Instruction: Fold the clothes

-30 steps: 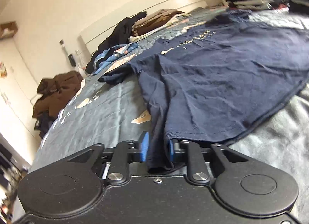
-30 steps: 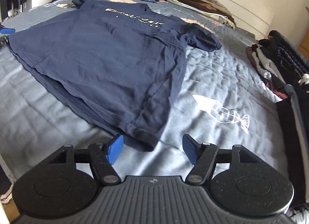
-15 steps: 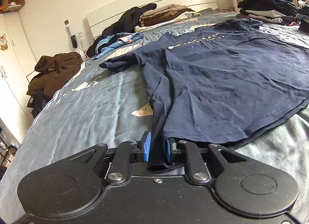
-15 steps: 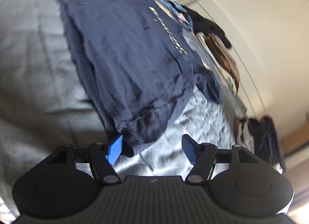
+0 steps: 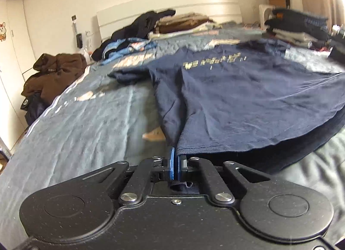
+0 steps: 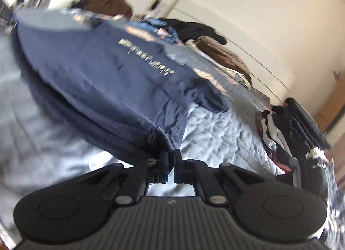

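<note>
A navy T-shirt (image 5: 248, 98) with pale lettering on its chest lies spread on the grey-blue quilted bed (image 5: 86, 124). My left gripper (image 5: 175, 159) is shut on the shirt's near hem corner, and a bit of dark cloth sticks out behind the blue pads. In the right wrist view the same T-shirt (image 6: 103, 73) rises off the bed (image 6: 215, 133) at its hem. My right gripper (image 6: 171, 157) is shut on the other hem corner. Both held corners hang lifted above the quilt.
Brown clothes (image 5: 54, 73) are heaped at the bed's left edge. Dark and blue garments (image 5: 133, 38) and a folded stack (image 5: 185, 23) lie by the white headboard (image 5: 168, 6). Another folded stack (image 5: 297, 27) sits at the right; dark clothes (image 6: 291, 124) lie beside the bed.
The right gripper's jaws, wide apart earlier, have closed on the shirt's hem corner. The left jaws pinched tighter on their corner. Both hands rose, lifting the hem off the quilt.
</note>
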A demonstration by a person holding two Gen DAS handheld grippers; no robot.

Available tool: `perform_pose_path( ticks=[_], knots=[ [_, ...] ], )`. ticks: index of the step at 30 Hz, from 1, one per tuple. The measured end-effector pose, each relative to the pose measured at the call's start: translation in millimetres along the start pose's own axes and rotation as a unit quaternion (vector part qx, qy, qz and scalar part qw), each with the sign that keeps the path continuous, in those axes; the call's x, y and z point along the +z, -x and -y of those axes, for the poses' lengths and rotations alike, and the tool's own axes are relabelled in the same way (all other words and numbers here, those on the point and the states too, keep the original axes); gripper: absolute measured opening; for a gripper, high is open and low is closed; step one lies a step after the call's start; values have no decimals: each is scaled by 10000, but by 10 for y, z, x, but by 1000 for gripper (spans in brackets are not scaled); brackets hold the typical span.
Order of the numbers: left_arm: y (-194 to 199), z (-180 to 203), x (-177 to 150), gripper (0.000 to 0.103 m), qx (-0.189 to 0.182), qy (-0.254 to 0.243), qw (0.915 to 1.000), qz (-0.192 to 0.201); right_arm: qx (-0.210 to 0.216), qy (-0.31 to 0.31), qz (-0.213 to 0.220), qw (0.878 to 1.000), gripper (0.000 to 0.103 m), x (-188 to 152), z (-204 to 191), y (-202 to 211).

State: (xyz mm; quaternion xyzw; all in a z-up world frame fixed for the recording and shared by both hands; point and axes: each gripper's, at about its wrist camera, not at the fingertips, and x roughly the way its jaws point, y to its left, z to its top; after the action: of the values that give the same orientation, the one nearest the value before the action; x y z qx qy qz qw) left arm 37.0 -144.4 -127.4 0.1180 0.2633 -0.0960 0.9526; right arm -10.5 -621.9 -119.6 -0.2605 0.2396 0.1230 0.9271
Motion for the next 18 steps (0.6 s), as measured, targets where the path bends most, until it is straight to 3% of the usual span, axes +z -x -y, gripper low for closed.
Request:
perform_pose_path(
  ticks=[3,6,8,10,12,15,16,18],
  knots=[
    [153,-5,105,3,-209,-1,9998,45,327,-1079,5,9936,3,37,248,182],
    [115,58,15,5,-41,-282,9996,-26,855,-2101,-243,9736,3,-59,514,252],
    [-23,120,-123,12,59,-506,9984,-235,779,-1760,-577,9796,3,-128,478,175],
    [-175,191,-273,38,195,-755,9959,-457,723,-1390,-894,9836,3,-212,372,74],
    [-253,198,-349,50,263,-745,9958,-466,818,-1485,-1076,9796,3,-321,324,-35],
    [-363,203,-455,48,356,-705,9958,-461,835,-1523,-1189,9776,3,-434,249,-153],
    [-375,178,-442,31,287,-597,9968,-439,826,-1537,-1192,9774,3,-458,230,-169],
    [-371,147,-381,9,74,-441,9978,-488,808,-1596,-1151,9771,3,-486,226,-153]
  ],
)
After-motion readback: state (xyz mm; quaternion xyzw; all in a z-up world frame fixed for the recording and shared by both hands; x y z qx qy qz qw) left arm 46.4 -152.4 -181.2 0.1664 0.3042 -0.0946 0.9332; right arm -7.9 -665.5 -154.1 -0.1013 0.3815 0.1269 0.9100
